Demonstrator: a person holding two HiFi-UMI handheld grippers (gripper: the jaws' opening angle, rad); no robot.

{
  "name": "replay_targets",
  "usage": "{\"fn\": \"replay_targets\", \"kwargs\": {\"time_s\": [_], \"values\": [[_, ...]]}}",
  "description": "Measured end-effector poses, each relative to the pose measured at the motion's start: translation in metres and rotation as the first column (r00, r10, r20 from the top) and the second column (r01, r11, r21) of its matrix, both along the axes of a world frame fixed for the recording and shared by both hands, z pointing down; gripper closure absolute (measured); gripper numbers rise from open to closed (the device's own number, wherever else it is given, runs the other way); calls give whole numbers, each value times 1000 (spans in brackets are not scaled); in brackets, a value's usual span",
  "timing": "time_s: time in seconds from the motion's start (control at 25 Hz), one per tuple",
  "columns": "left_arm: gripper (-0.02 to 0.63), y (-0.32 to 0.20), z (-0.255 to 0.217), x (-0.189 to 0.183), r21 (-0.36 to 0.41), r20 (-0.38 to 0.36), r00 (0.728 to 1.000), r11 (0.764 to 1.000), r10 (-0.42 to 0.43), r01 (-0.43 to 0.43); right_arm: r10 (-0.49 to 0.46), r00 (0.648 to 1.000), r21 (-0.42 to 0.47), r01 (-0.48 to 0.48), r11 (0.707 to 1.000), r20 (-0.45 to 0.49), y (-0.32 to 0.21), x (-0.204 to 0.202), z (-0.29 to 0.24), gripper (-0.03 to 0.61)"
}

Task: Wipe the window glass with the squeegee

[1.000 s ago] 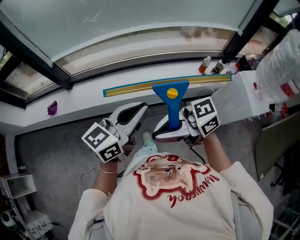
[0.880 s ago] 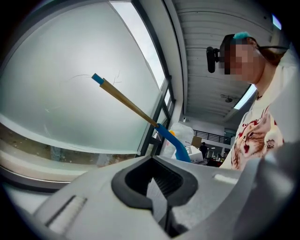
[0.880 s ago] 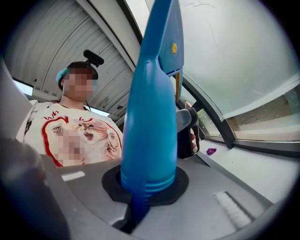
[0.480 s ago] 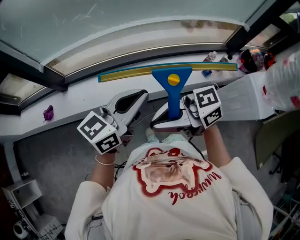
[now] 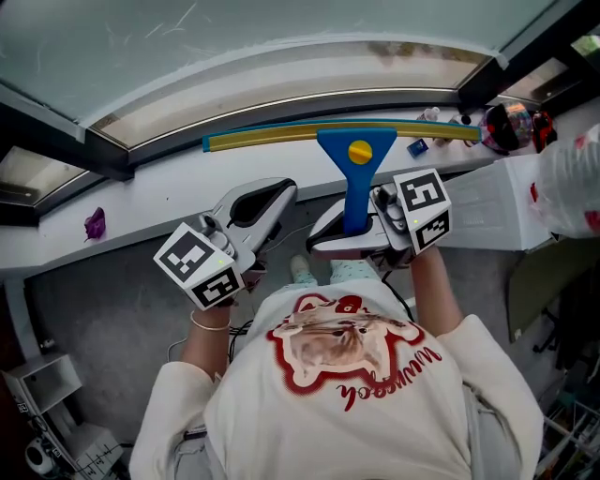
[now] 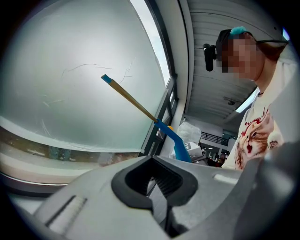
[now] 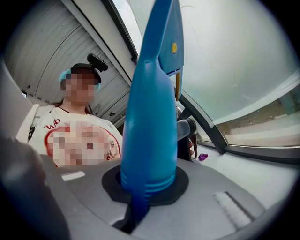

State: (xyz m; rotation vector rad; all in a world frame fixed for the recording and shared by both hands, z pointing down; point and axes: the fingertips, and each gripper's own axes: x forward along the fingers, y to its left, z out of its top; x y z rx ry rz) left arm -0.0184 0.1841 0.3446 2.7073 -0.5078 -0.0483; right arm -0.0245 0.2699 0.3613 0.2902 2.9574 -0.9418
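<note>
Right gripper (image 5: 352, 234): jaws clamped on the blue handle of the squeegee (image 5: 353, 155), which stands up straight out of them. The grip is low on the handle and looks firm.

Left gripper (image 5: 262, 202): jaws together with nothing between them, held just left of the squeegee, above the sill (image 5: 150, 202).

Squeegee: the yellow blade (image 5: 281, 138) runs level above the sill's far edge, in front of the lower glass (image 5: 234, 28). From the left gripper view the blade (image 6: 129, 96) crosses the pane (image 6: 70, 84). No view settles whether rubber touches glass.

Step (judgement): blade being set to the pane for a wiping pass, and no wiped track is readable on the glass. The next move calls for the full blade edge pressed flat against the pane, then an even pull with the handle angle constant. A tilted blade would lift one end and skip.

Containers: small bottles (image 5: 429, 115) at the sill's right end, too small to tell contents. Dark-red thing (image 5: 511, 127) beyond them, unidentified. Purple scrap (image 5: 94, 225) on the sill's left part.
</note>
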Motion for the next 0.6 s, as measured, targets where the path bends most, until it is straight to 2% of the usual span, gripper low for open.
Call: {"fn": "replay_targets", "kwargs": {"time_s": [0.12,0.32,0.44,0.6], "values": [[614,-5,0,13,-1,-1,1000,1000,26,-26,-8,999,29,9,1000,-31,-4,6,2,551],[614,-21,2,50,18,9,999,999,44,-44,-45,998,39,43,998,37,-21,33,-5,555],[614,-40,0,75,31,13,999,999,31,-32,-70,994,39,67,997,82,-41,61,-12,555],[614,-81,-8,117,60,7,1000,998,-24,24,-121,990,57,117,991,68,-80,111,-15,555]]}}
